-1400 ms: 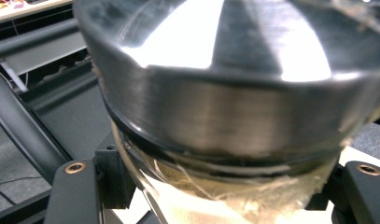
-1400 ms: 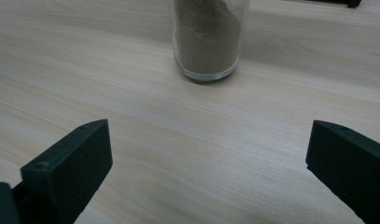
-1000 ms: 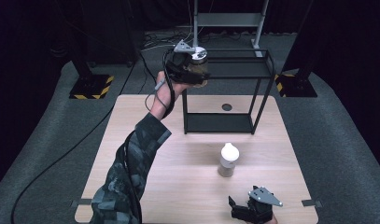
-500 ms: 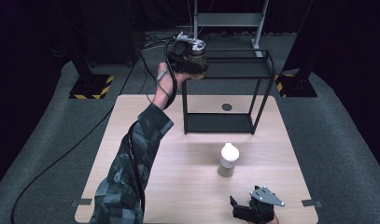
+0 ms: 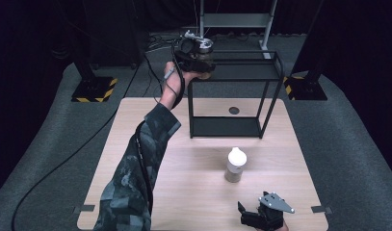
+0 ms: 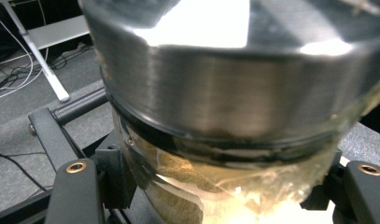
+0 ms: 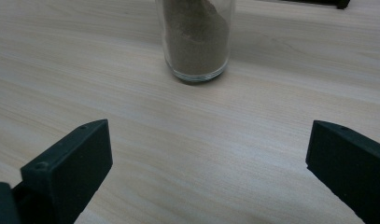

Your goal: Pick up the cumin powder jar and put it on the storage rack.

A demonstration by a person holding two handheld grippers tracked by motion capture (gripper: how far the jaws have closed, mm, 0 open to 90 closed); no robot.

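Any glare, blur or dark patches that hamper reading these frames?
Left gripper view: glare whites out the jar lid's top and its base; the close lid is soft. High view: dark surroundings, evenly lit table. Right gripper view: sharp, bottle cropped at the top.

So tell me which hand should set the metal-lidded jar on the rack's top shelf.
Left. The left gripper already clamps the jar at the rack's top shelf; the right gripper rests open near the table's front edge.

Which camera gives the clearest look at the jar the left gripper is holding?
The left gripper view: the jar is close up, showing its metal lid and brownish contents, clamped between the jaws. The high view shows it small in the left gripper at the black shelf's top.
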